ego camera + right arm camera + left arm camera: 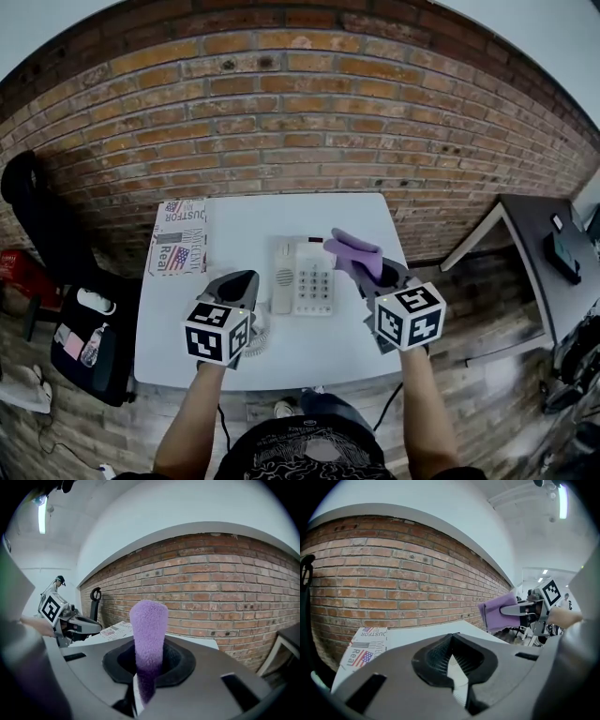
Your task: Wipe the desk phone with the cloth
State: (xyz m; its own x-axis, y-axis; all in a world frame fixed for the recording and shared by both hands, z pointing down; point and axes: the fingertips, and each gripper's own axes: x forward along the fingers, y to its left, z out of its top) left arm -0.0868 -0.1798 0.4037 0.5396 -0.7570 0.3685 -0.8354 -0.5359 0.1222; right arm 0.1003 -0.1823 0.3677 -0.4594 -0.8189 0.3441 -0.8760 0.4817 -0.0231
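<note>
Head view: desk phone (302, 275) on white table (239, 225). Right gripper (373, 274), just right of phone, clamped on purple cloth (354, 250). Left gripper (234, 287), just left of phone, jaws seemingly together, empty. Risk: unbraced phone slides, or wiping pressure dislodges handset (282, 275).

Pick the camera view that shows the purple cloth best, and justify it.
The right gripper view: the purple cloth fills its centre, clamped upright in the right gripper's tongs. The head view shows it small, from above, near the desk phone. The left gripper view shows it side-on, far off.
</note>
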